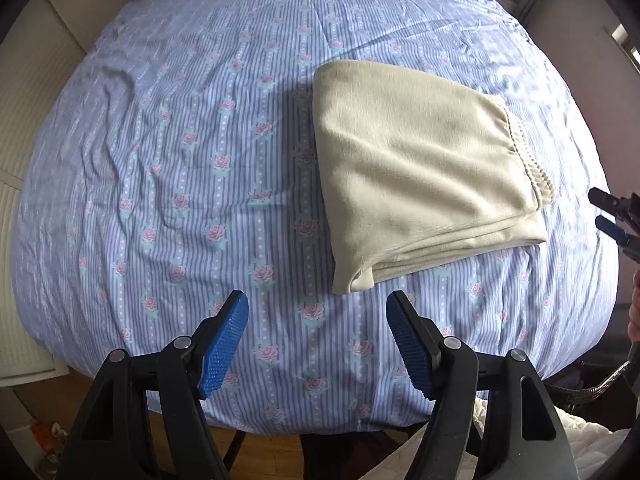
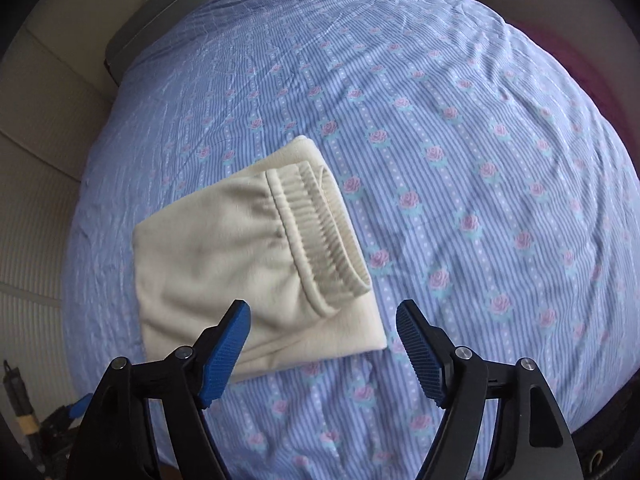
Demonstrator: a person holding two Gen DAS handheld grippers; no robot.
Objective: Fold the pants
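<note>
The left gripper [image 1: 317, 336] hangs wide apart and empty above the striped bed sheet [image 1: 160, 160]. The cream pants [image 1: 420, 172] lie folded compactly, waistband [image 2: 320, 236] on top, so folding looks finished. The right gripper [image 2: 323, 340] is also spread and empty.

1. A bed covered by a blue-and-white striped sheet printed with pink roses [image 1: 180, 152] [image 2: 480, 184] fills the space ahead of each hand-held gripper; the sheet is lightly wrinkled.
2. A cream ribbed wall panel [image 1: 28, 128] stands off to the left, beyond the bed's edge.
3. A brown wooden floor [image 1: 264, 452] shows below the bed's near edge, between the left hand-held gripper's arms.
</note>
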